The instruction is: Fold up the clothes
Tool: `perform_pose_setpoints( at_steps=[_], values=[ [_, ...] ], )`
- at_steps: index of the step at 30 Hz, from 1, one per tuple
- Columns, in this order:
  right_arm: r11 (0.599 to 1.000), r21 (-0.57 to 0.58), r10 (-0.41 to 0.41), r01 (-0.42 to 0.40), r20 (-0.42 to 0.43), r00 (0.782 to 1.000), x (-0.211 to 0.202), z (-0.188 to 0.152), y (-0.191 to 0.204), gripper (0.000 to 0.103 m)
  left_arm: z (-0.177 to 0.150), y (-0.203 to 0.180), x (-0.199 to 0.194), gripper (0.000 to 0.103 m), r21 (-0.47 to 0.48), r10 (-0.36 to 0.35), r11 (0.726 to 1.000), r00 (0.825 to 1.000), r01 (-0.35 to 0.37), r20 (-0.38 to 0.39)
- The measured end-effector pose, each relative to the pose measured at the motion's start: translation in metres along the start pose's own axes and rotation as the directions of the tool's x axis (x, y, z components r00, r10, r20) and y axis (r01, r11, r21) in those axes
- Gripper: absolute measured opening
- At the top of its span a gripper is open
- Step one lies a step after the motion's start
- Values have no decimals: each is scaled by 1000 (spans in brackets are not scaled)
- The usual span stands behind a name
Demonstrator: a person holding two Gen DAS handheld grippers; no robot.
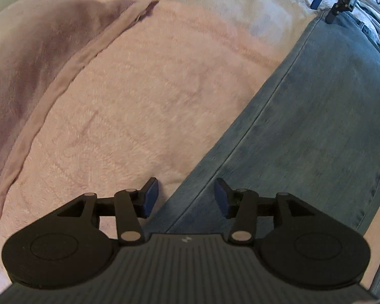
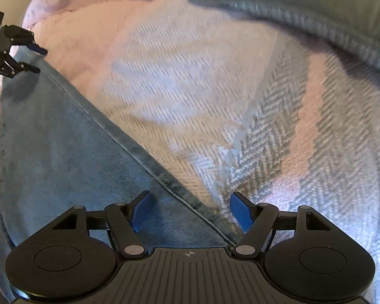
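A pair of blue jeans (image 1: pixel 316 116) lies flat and stretched out on a pink fleece blanket (image 1: pixel 149 96). My left gripper (image 1: pixel 186 197) is open, its blue pads straddling one end of the jeans' seamed edge just above the cloth. My right gripper (image 2: pixel 190 211) is open over the other end of the jeans (image 2: pixel 63 139), its pads either side of the seam. Each gripper shows in the other's view: the right one (image 1: pixel 326 10) at the far top right, the left one (image 2: pixel 35 59) at the far left.
A herringbone-patterned blanket (image 2: pixel 253 131) in white, grey and pink lies beside the jeans. A grey-green blanket or pillow edge (image 2: pixel 316 17) runs across the back. A folded ridge of the pink blanket (image 1: pixel 38 58) rises on the left.
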State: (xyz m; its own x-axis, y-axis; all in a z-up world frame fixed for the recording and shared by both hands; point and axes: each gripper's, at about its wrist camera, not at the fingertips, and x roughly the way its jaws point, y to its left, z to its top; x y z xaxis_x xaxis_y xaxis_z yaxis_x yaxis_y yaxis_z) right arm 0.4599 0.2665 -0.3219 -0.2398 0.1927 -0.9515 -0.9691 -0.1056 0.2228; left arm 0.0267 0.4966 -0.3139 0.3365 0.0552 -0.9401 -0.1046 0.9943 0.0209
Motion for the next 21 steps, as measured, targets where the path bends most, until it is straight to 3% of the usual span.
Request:
perform_pose_setpoints(
  at_steps=[4, 5, 6, 8, 11, 14, 17, 21],
  values=[
    [999, 24, 34, -33, -48, 998, 14, 1, -5, 67, -10, 4, 12, 47, 18, -28, 999, 999, 29, -30],
    [999, 18, 34, -33, -58, 998, 14, 0, -3, 47, -12, 1, 13, 44, 27, -29, 999, 999, 29, -30],
    [1000, 4, 30, -29, -68, 997, 13, -1, 1, 44, -14, -1, 13, 41, 38, -29, 999, 999, 30, -29],
    [999, -53, -2, -2, -80, 997, 9, -1, 12, 21, -18, -7, 13, 17, 70, -19, 997, 999, 21, -26],
    [988, -134, -87, 82, -37, 996, -10, -7, 35, 13, -24, -22, 0, 7, 159, 57, 986, 998, -57, 3],
    [954, -209, -205, 214, 65, 977, -37, -21, 69, 10, -32, -38, -29, 7, 159, 151, 974, 985, -163, 89],
    [898, -217, -337, 383, 219, 916, -75, -51, 118, 9, -50, -59, -77, 7, 71, 252, 960, 947, -271, 200],
    [802, -140, -488, 581, 408, 772, -133, -115, 203, 9, -89, -111, -160, 7, -104, 358, 934, 877, -343, 320]
  ],
)
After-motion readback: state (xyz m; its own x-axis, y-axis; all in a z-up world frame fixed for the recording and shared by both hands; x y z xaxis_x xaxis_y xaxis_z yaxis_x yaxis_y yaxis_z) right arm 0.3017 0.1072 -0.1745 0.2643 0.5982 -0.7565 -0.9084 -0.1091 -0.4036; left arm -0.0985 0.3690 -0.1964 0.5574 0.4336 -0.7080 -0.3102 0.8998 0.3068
